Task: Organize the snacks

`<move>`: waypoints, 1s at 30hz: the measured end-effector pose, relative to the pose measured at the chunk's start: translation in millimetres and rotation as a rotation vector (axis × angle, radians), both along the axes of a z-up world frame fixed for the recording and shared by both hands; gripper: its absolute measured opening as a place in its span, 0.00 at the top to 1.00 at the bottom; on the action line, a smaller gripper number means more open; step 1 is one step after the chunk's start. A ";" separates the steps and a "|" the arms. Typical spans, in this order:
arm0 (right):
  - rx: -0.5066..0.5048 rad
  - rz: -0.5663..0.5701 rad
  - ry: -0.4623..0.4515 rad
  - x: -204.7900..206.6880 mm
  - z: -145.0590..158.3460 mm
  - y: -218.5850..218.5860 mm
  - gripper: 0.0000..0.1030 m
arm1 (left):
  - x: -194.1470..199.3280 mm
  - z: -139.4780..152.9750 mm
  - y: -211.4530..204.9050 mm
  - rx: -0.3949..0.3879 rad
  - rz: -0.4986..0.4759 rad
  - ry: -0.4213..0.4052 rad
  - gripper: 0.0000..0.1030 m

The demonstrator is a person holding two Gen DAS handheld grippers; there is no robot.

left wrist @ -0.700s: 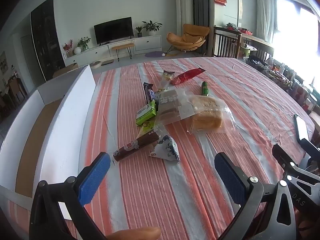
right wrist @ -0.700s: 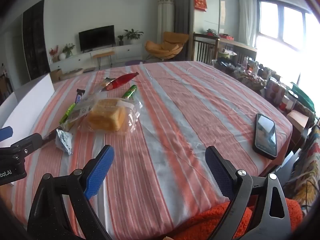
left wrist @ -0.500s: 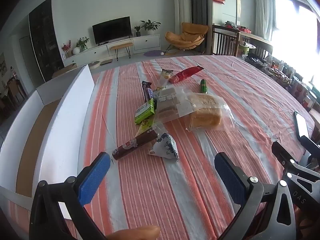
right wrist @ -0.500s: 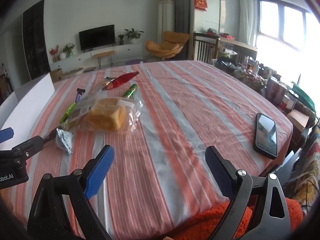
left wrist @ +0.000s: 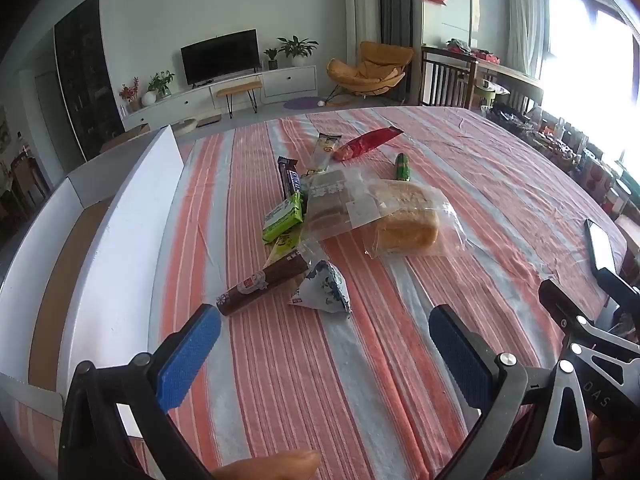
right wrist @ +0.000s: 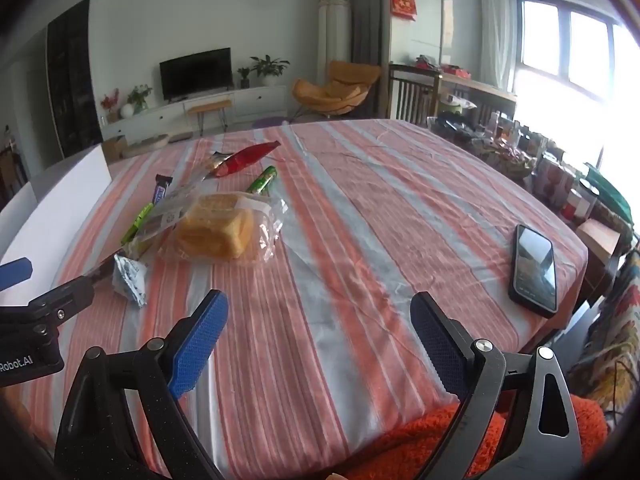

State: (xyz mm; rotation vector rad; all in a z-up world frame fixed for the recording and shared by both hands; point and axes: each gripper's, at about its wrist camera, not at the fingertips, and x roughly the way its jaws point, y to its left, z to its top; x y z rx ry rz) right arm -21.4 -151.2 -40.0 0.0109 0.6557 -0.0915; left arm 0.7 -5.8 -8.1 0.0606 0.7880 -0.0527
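Snacks (left wrist: 340,216) heaped mid-table beside white box (left wrist: 120,240), phone (right wrist: 535,270) apart; both tools (left wrist: 324,344) (right wrist: 318,328) wide open, empty.

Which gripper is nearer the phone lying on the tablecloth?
Right. The right gripper has the phone just ahead to its right; the left gripper sits further left, near the snacks.

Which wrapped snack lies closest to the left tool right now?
The brown bar with the white label; its near end almost reaches the left tool's blue pad, ahead of the white triangular packet.
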 end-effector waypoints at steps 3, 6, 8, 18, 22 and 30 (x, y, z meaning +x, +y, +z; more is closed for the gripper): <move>0.002 0.001 -0.001 1.9 -1.3 -2.7 0.08 | 1.2 -1.3 -0.2 -0.001 -0.001 0.001 0.00; 0.003 0.001 0.000 1.7 -1.2 -2.6 0.08 | 1.0 -1.3 0.2 -0.004 0.001 -0.002 0.00; 0.004 0.001 0.001 2.2 -0.5 -3.6 0.08 | 1.0 -1.5 0.0 -0.005 0.002 -0.003 0.00; 0.007 0.002 0.003 2.7 -1.2 -3.8 0.08 | 0.4 0.9 0.0 -0.009 0.001 -0.008 0.00; 0.008 0.002 0.004 3.1 -2.6 -4.0 0.08 | 0.0 1.7 0.3 -0.010 0.001 -0.005 0.00; 0.007 0.004 0.004 3.2 -2.0 -3.9 0.08 | 0.2 2.2 -0.5 -0.010 0.000 -0.009 0.00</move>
